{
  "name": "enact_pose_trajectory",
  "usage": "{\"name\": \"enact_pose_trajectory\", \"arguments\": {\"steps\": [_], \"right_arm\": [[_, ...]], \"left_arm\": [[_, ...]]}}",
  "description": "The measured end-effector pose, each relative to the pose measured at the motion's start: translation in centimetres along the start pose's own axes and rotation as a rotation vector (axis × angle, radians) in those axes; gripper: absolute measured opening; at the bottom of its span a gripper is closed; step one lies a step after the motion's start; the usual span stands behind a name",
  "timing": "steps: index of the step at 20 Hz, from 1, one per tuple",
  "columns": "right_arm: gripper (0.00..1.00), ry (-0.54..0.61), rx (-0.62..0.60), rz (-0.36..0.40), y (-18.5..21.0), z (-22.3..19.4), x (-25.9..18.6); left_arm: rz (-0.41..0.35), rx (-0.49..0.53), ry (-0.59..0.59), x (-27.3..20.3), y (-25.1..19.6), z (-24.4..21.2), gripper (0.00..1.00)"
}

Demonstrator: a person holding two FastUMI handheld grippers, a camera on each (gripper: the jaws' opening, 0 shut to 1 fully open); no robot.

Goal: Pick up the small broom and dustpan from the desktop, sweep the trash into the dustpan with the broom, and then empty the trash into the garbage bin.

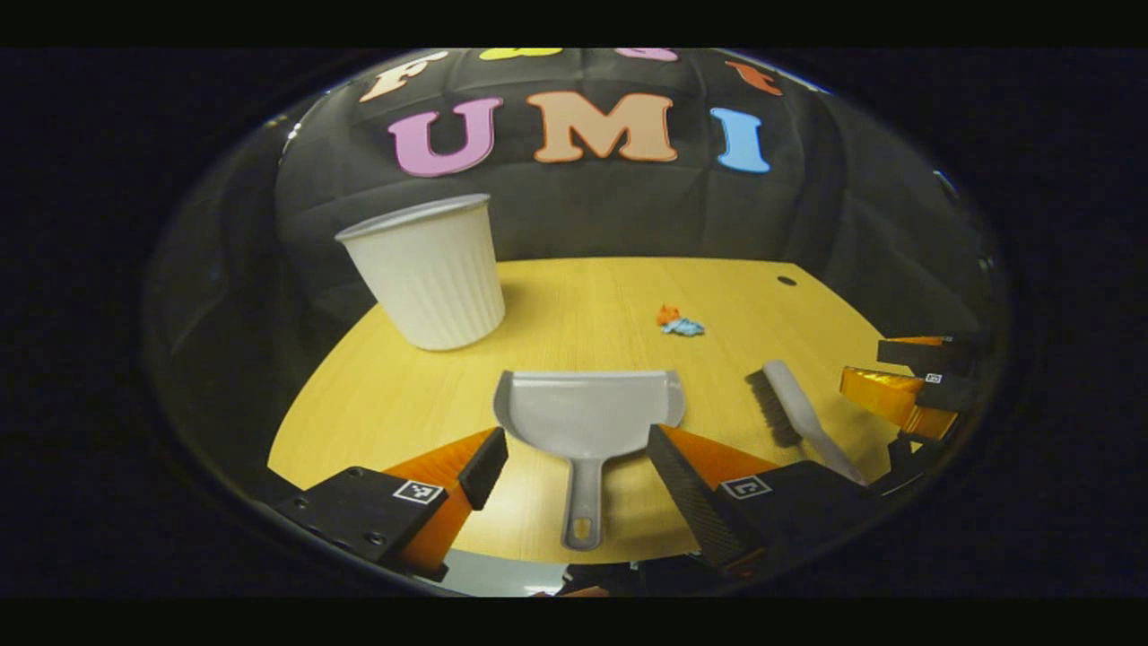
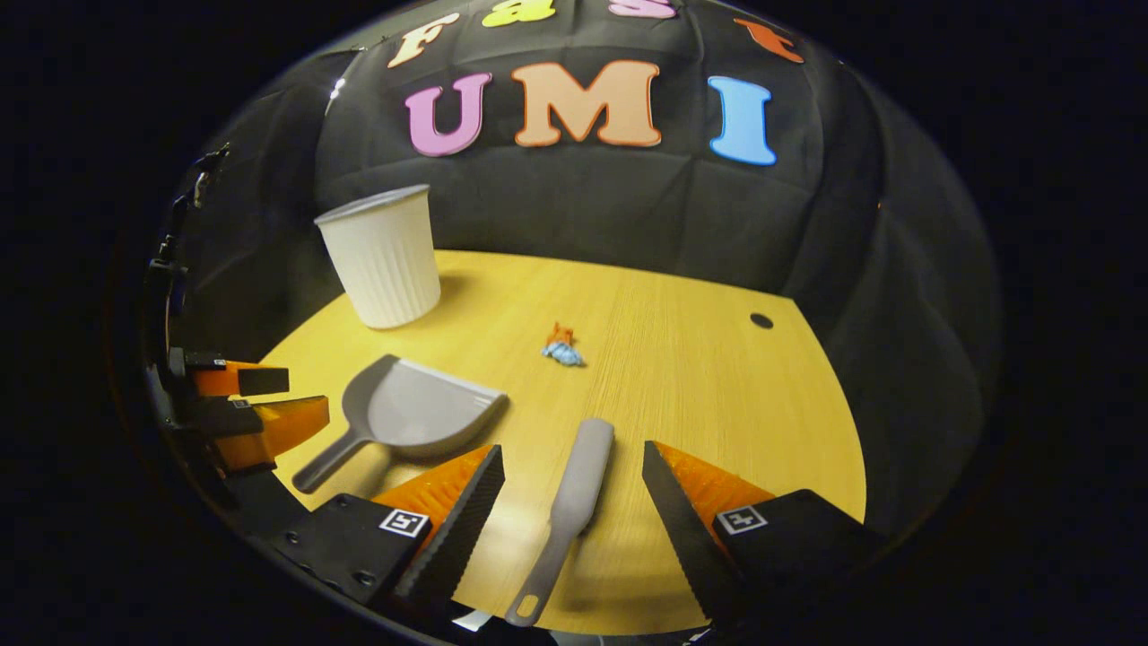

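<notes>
Two grippers hang over the near edge of the desktop (image 2: pixel 682 359), both with fingers spread and holding nothing — the left gripper (image 1: pixel 578 453) astride the handle of the one dustpan (image 1: pixel 587 417), the right gripper (image 2: pixel 574 484) astride the one broom (image 2: pixel 569 498), just right of the dustpan. Beyond the dustpan lie two trash scraps (image 2: pixel 562 347), too small to identify. Farthest, left of the dustpan, stands one white bin (image 1: pixel 430 269).
</notes>
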State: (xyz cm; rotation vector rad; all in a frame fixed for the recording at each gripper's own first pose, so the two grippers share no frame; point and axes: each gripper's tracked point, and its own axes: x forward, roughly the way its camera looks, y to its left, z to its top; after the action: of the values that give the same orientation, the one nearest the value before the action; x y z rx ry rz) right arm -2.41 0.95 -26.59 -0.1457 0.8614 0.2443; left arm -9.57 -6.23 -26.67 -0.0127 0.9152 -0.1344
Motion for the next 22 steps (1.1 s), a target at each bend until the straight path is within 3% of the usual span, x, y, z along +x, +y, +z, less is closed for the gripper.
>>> {"name": "enact_pose_trajectory", "arguments": {"steps": [6, 10, 13, 14, 15, 17, 18, 20, 21, 22], "right_arm": [[1.0, 0.269, -0.004, 0.026, 0.6, -6.3, 2.5], [0.98, 0.445, 0.06, 0.055, 1.1, -9.2, 3.9], [0.84, 0.508, 0.068, 0.054, 1.1, -9.5, 4.4], [0.79, 0.518, 0.058, 0.051, 1.0, -9.7, 4.6], [0.65, 0.526, 0.049, 0.049, 1.1, -9.7, 4.8], [0.61, 0.553, 0.031, 0.05, 1.2, -10.0, 5.2], [0.59, 0.557, 0.017, 0.046, 1.2, -10.1, 5.3], [0.36, 0.543, -0.043, 0.0, 0.2, -9.9, 5.6], [0.29, 0.542, -0.062, 0.012, 0.2, -9.9, 5.6], [0.28, 0.538, -0.067, 0.011, 0.2, -9.9, 5.5]], "left_arm": [[-0.041, 0.007, 0.188, 2.1, -0.6, -4.8, 0.96], [-0.063, -0.001, 0.286, 3.0, -0.4, -6.6, 0.96], [-0.081, 0.007, 0.325, 3.6, -0.5, -7.5, 0.99], [-0.084, 0.011, 0.334, 3.9, -0.4, -7.7, 0.94], [-0.092, 0.014, 0.342, 4.3, -0.4, -7.9, 0.92], [-0.099, 0.017, 0.368, 4.8, -0.5, -8.4, 0.91], [-0.103, 0.011, 0.379, 5.0, -0.5, -8.6, 0.86], [-0.098, 0.0, 0.375, 5.3, -0.2, -8.5, 0.75], [-0.091, 0.001, 0.373, 5.6, 0.1, -8.7, 0.54], [-0.091, 0.0, 0.376, 5.9, 0.1, -8.5, 0.41]]}}
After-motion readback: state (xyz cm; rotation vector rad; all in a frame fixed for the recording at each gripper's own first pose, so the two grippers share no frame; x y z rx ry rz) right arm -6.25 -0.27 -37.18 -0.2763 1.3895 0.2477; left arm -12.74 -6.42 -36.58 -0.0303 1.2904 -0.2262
